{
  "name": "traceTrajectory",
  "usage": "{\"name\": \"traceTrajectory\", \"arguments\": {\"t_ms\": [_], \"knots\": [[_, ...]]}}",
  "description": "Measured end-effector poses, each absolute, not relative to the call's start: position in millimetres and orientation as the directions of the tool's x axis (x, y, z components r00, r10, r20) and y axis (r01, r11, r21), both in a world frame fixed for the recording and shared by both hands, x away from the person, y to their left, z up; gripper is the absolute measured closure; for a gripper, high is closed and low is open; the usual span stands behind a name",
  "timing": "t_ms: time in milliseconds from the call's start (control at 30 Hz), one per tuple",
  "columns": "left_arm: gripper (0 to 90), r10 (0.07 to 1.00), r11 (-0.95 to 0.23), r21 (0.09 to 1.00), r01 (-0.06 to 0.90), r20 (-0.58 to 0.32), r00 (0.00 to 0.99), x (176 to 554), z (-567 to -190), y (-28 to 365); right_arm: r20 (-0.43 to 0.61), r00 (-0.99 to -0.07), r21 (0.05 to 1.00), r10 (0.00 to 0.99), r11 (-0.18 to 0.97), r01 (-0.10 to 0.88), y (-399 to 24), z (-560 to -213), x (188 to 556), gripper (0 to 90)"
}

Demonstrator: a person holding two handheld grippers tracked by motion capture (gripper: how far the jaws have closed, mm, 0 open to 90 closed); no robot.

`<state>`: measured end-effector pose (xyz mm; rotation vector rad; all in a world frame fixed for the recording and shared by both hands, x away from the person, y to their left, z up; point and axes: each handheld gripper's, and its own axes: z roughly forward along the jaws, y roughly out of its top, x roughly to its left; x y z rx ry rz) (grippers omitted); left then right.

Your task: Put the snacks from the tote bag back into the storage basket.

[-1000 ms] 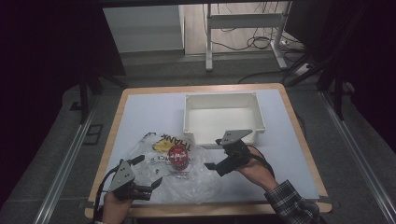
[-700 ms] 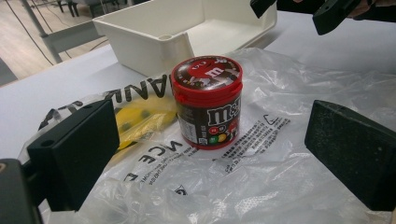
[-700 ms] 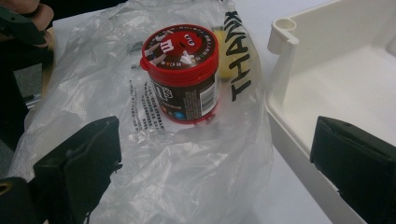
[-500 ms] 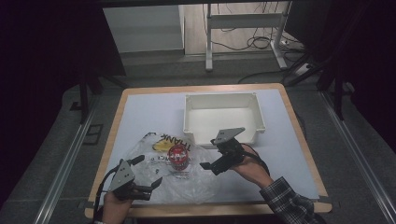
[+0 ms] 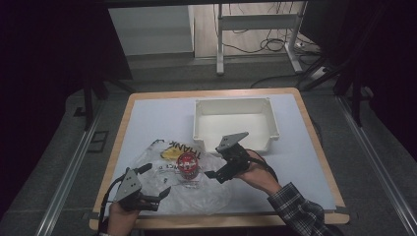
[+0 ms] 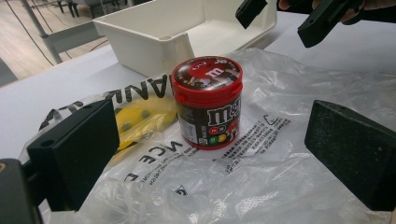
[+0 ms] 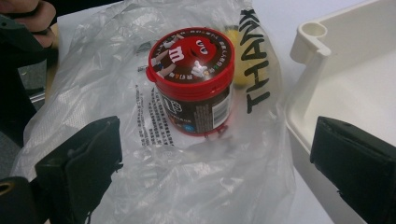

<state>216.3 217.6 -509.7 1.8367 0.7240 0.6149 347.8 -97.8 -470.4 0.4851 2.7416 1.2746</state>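
a red-lidded candy jar (image 5: 187, 164) stands upright on a crumpled clear plastic bag (image 5: 196, 191) near the front of the white table (image 5: 147, 123), with both grippers facing it wide open and gripping nothing. the right gripper (image 5: 216, 169) hovers just beside the jar on its right, while the left gripper (image 5: 157, 184) waits at the bag's near left edge. a clean pick seems to call for the right gripper's jaws to straddle the jar's body below the lid and close squarely, keeping the loose film out of the pinch (the left gripper could pin the bag down). a white bin (image 5: 236, 123) sits just behind, empty, its near corner close to the right gripper's path. something yellow (image 5: 169, 154) lies under the bag's printed lettering, beside the jar.
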Motion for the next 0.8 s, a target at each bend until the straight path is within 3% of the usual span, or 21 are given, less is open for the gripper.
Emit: {"name": "traceTrajectory", "arguments": {"t_ms": [800], "knots": [[2.9, 0.721, -0.296, 0.935, 0.198, 0.082, 0.688, 216.3, -509.5, 218.4, 0.069, -0.96, 0.688, 0.273, 0.684, 0.244, -58.8, -481.5, 355.8, 2.6]]}}
